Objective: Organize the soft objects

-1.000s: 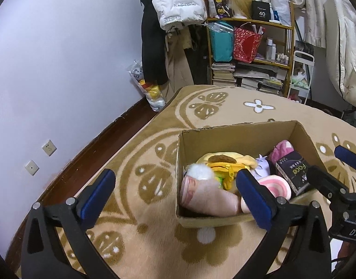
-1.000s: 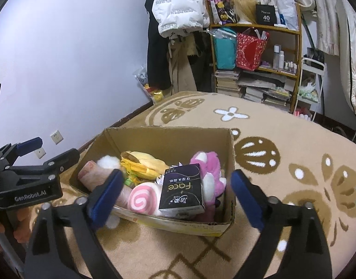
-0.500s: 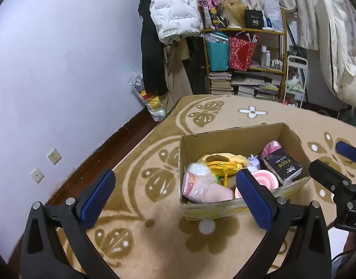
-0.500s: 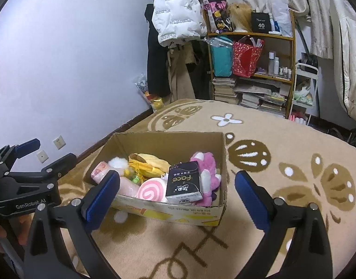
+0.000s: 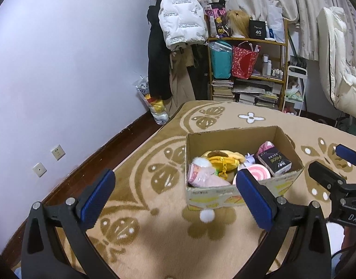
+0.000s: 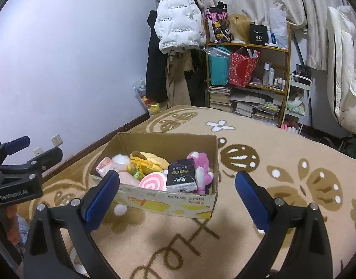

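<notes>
A cardboard box point(image 5: 233, 134) point(image 6: 168, 205) stands on the patterned rug. It holds a yellow plush point(image 5: 222, 159) point(image 6: 150, 160), a pink rolled towel point(image 5: 201, 175), a pink swirl cushion point(image 6: 154, 182), a black tissue pack point(image 5: 274, 161) point(image 6: 181, 174) and a pink plush point(image 6: 201, 169). A white pompom point(image 5: 207, 215) point(image 6: 120, 209) lies on the rug in front of the box. My left gripper point(image 5: 175, 197) is open and empty, held back from the box. My right gripper point(image 6: 178, 197) is open and empty, also short of the box.
A wooden shelf point(image 5: 247, 69) with bags, books and bottles stands at the back. Coats and a white jacket point(image 5: 180, 21) hang by the wall. A plastic bag of toys point(image 5: 154, 107) sits on the dark floor strip. A white chair point(image 5: 340, 81) is at right.
Both grippers have pulled back and up from the box, so it looks smaller and farther. The white pompom in front of the box has come into view.
</notes>
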The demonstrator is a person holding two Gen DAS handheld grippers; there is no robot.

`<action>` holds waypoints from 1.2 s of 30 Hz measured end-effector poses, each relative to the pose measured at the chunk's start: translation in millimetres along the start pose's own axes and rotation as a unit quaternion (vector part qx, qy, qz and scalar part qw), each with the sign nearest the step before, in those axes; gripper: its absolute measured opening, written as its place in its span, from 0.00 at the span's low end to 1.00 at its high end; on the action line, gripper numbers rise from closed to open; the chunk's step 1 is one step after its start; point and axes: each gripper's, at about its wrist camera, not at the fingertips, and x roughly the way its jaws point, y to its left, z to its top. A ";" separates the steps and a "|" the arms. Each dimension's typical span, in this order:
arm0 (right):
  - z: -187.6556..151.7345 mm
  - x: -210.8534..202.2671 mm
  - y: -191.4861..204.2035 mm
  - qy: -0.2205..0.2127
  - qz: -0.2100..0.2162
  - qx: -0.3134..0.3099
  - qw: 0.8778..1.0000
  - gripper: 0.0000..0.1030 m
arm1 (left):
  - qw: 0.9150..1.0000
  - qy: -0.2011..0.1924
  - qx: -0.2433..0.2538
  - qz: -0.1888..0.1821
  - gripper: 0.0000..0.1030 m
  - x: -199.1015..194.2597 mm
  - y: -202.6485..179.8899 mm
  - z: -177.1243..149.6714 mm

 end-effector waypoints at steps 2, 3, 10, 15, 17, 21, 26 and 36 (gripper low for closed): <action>-1.9 -2.4 0.3 0.002 0.000 -0.001 1.000 1.00 | 1.000 -0.001 -0.001 0.003 1.00 -2.9 1.8 -3.0; -3.7 -4.1 0.5 0.003 0.001 -0.003 1.000 1.00 | 1.000 -0.001 -0.001 0.004 0.99 -4.9 2.7 -4.4; -15.9 -17.4 -4.4 0.000 -0.001 0.011 1.000 1.00 | 1.000 -0.006 0.007 0.000 0.99 -12.9 3.8 -14.4; -21.9 -22.2 -8.1 -0.005 0.012 0.021 1.000 1.00 | 1.000 -0.004 0.015 0.006 0.99 -11.6 1.2 -23.8; -24.7 -21.8 -7.9 -0.004 0.012 0.023 1.000 1.00 | 1.000 -0.003 0.011 0.006 0.99 -10.9 1.3 -27.3; -27.8 -19.3 -7.2 0.001 0.013 0.024 1.000 1.00 | 1.000 0.003 0.009 0.004 0.99 -7.1 0.5 -31.9; -29.8 -14.1 -6.7 0.010 0.010 0.021 1.000 1.00 | 1.000 0.012 0.022 0.005 0.99 -2.9 -5.0 -34.7; -33.9 -4.9 -1.9 0.026 0.010 0.010 1.000 1.00 | 0.999 0.016 0.037 0.010 0.99 3.0 -11.1 -36.2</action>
